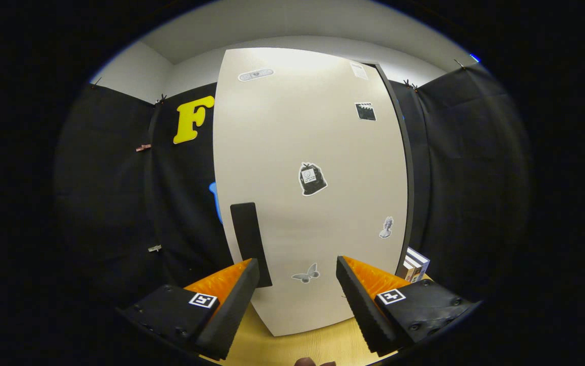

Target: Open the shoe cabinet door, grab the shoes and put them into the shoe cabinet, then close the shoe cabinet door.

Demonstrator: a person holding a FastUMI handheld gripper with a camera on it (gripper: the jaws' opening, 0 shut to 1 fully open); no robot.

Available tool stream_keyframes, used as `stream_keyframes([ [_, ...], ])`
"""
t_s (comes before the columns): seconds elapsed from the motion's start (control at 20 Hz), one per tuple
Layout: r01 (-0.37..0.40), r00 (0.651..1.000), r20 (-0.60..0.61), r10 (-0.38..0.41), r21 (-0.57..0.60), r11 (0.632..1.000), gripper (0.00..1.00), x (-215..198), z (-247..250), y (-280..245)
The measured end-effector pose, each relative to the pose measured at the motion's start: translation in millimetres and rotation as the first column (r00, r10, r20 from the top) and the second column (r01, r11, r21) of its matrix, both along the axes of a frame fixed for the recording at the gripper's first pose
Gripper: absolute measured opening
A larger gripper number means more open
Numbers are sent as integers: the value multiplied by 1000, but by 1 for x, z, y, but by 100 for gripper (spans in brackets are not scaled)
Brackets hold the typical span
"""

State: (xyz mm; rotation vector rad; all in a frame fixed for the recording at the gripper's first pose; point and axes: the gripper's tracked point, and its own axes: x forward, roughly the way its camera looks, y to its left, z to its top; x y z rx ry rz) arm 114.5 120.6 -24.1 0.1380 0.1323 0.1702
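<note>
You held the gripper (297, 284) with its fingers spread wide and nothing between them, pointed at the shoe cabinet door (313, 203). The pale door stood just ahead of the fingers on the wooden floor (292, 348), its dark handle (250, 244) right by the left finger. Stickers (312, 179) dotted the door. A small box (415, 264) sat beside the door's right edge.
</note>
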Motion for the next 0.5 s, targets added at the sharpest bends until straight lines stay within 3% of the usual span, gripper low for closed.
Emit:
stream_keyframes([
  [0.5,2,1000,15,-2,3,1000,98,-10,6,-12],
])
